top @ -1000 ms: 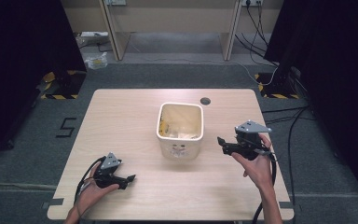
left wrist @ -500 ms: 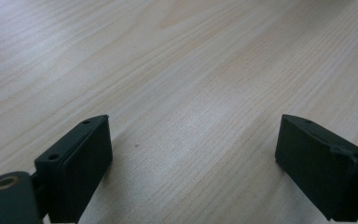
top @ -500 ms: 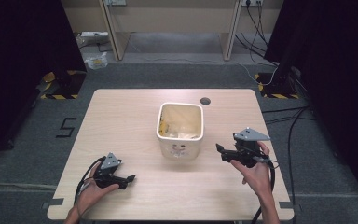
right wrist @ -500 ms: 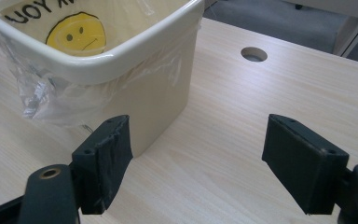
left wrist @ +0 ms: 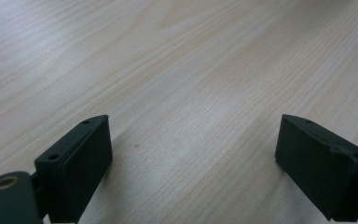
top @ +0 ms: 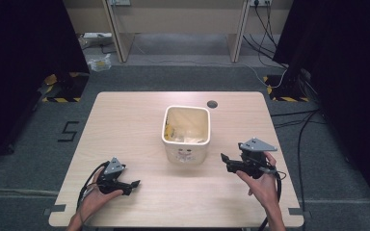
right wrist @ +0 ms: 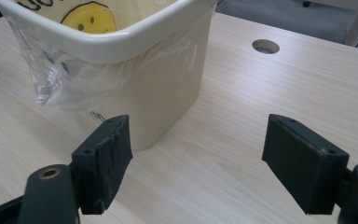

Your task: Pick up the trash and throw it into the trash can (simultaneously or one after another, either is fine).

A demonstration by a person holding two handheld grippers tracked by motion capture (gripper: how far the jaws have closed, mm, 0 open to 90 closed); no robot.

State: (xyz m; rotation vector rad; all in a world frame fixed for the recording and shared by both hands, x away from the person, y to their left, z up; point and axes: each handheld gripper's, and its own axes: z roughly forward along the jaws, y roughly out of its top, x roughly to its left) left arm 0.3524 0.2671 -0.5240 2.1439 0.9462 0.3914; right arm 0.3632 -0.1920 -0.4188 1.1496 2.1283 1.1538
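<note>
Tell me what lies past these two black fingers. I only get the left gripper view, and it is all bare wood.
Observer: A cream bin stands mid-table, ahead and to the right of your left gripper.
Operator: Is anything in it?
Observer: A clear plastic liner is folded out over its rim, and a yellow smiley face shows inside.
Operator: And the other hand?
Observer: The right gripper is beside the bin and points at it. Its fingers are open and hold nothing.
</note>
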